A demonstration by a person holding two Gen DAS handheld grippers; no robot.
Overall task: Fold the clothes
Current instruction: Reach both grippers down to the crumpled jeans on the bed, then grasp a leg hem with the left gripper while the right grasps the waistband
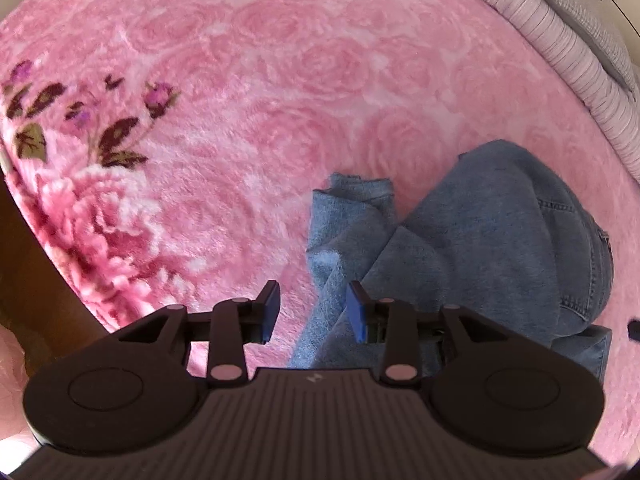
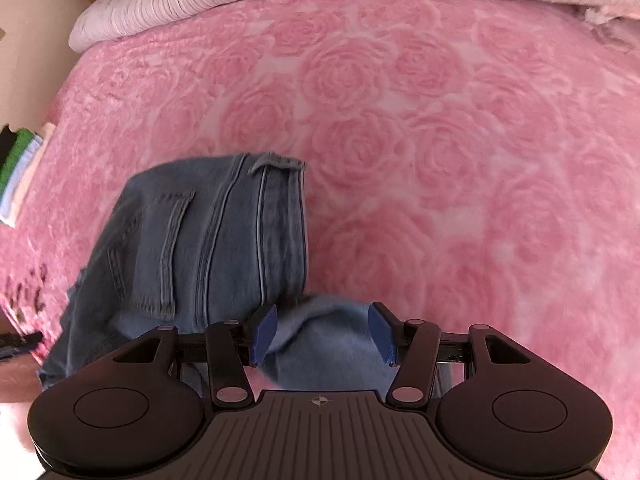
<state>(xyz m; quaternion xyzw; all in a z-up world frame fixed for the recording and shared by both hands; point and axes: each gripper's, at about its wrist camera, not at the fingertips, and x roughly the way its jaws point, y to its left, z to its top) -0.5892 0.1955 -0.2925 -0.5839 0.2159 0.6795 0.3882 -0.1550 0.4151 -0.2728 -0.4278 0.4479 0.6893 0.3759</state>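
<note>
Lying bunched on pink blanket (image 2: 440,140): jeans (image 2: 208,240) | left tongs (image 1: 314,312) wide | right tongs (image 2: 323,332) wide, straddling denim

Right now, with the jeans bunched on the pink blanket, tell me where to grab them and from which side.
Grip the jeans at the waistband, the thick hemmed edge at the far end in the right wrist view. Come in low from the bare blanket on its right side, jaws across the band. The nearer fabric is loose folds that would only bunch; the band is firm and lets the legs hang straight. This is a judgement.
</note>
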